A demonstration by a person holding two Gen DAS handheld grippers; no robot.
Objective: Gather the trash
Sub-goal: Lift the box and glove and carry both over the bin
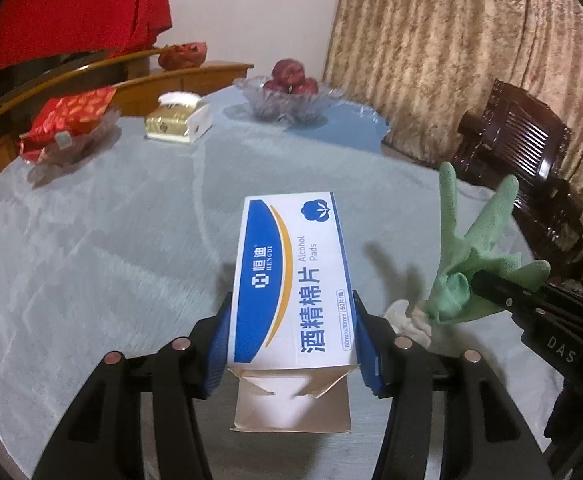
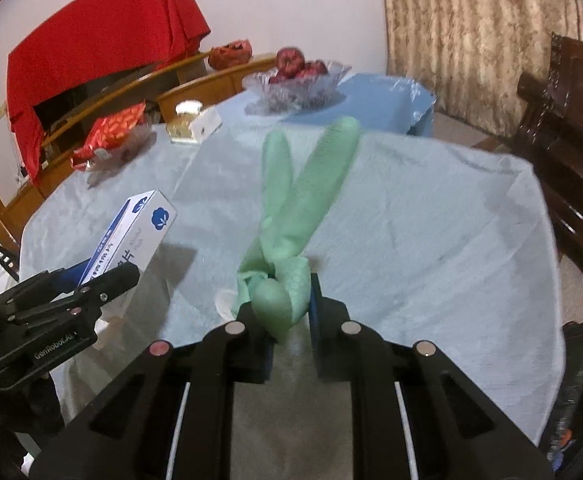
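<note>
A white and blue alcohol pads box (image 1: 291, 280) with an open flap at its near end is held above the table, my left gripper (image 1: 291, 320) shut on its sides. In the right wrist view the same box (image 2: 131, 232) and left gripper (image 2: 107, 276) show at the left. A green rubber glove (image 2: 303, 200) is pinched at its bunched cuff by my right gripper (image 2: 281, 304), its fingers pointing away. The left wrist view shows the glove (image 1: 471, 252) lifted at the right. A crumpled white tissue (image 1: 405, 318) lies on the cloth below it.
The round table (image 1: 91, 240) wears a pale blue cloth. At its far side stand a glass bowl of apples (image 1: 291, 100), a tissue box (image 1: 177, 118) and a glass dish with a red packet (image 1: 67, 120). A dark wooden chair (image 1: 523, 152) stands at the right.
</note>
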